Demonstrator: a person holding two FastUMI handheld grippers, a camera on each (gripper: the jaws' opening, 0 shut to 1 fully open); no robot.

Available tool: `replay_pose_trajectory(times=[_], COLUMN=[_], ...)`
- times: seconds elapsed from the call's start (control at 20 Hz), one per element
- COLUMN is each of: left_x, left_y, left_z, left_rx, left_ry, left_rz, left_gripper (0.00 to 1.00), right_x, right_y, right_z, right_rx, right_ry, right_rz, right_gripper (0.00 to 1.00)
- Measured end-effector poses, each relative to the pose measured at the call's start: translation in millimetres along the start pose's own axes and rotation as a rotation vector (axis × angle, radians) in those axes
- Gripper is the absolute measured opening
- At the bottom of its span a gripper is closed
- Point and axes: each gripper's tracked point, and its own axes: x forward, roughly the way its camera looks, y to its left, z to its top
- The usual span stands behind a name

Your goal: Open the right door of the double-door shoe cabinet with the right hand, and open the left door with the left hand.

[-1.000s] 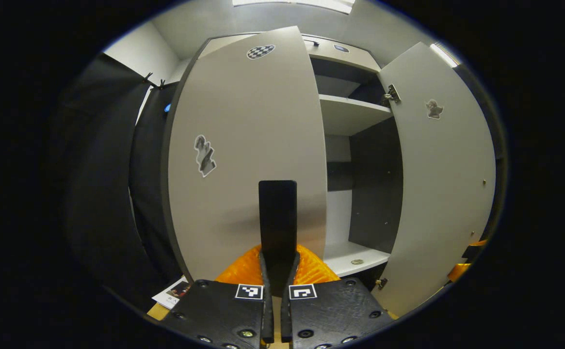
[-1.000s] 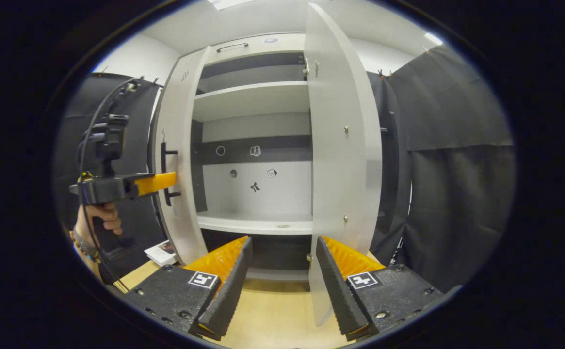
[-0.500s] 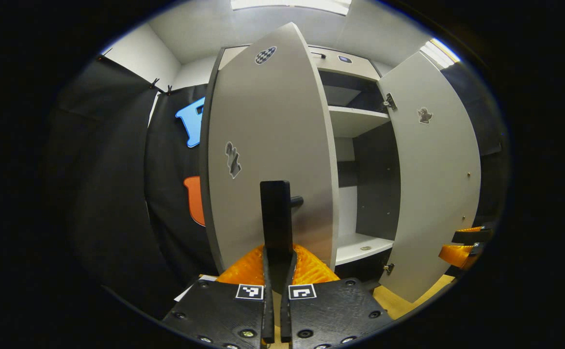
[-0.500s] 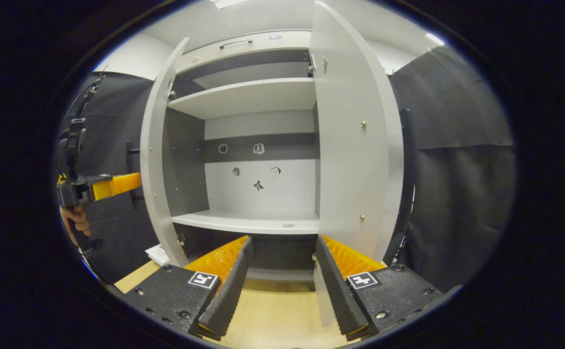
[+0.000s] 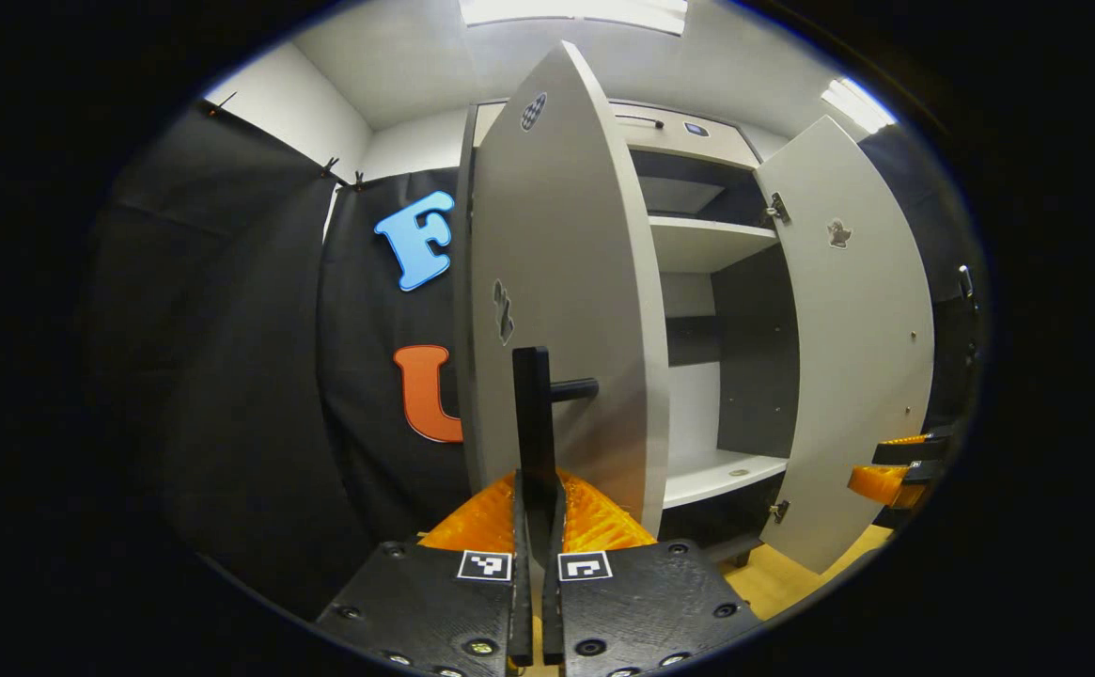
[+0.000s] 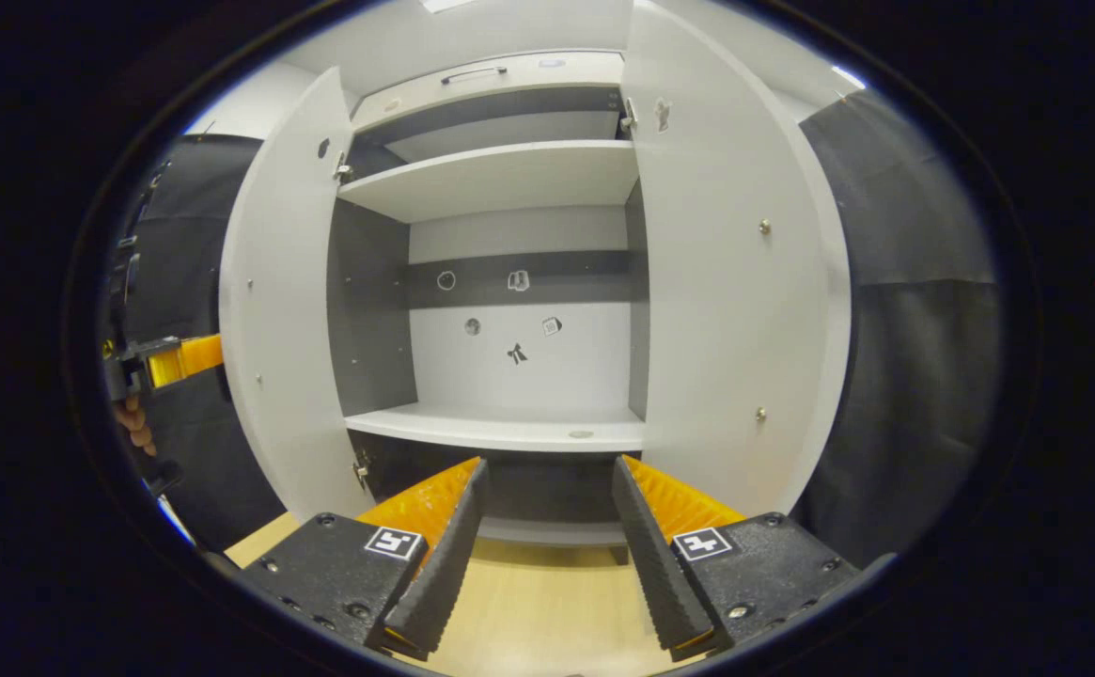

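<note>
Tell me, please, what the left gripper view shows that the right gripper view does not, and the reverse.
Left gripper view: the outer face of the left door, with the left gripper and its jaws shut on the black handle. Right gripper view: the stickers on the cabinet's back panel, the right gripper with jaws open, and a hand holding the other gripper. Shared: the left door and the right door both standing open, and the upper shelf.

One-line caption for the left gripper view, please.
Left gripper shut on the left door's handle, left door swung wide, right door open.
</note>
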Motion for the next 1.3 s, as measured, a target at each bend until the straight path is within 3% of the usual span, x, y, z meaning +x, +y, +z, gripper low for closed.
replay_pose_trajectory(times=[0.5,0.55,0.6,0.65,0.8,1.0,1.3], left_x=[-2,-4,-2,-1,0,0,-45], left_y=[59,68,70,70,78,81,81], left_z=[-21,-22,-24,-26,-27,-26,-22], left_rx=[-0.020,-0.028,-0.061,-0.086,-0.026,-0.103,-0.101], left_ry=[0.033,0.035,0.037,0.038,0.031,0.019,0.004], left_rz=[0.045,0.046,0.030,0.015,-0.017,-0.048,-0.029], left_gripper=[0.04,0.13,0.00,0.00,0.00,0.00,0.01], right_x=[17,18,18,19,19,19,14], right_y=[23,24,23,22,20,18,2], right_z=[2,2,2,2,4,4,0], right_rx=[-0.020,-0.021,-0.023,-0.026,-0.029,-0.027,-0.017], right_ry=[-0.004,-0.003,-0.002,-0.002,-0.004,-0.002,0.005], right_rz=[0.037,0.037,0.036,0.033,0.021,0.014,-0.017], right_gripper=[0.83,0.83,0.83,0.83,0.83,0.83,0.83])
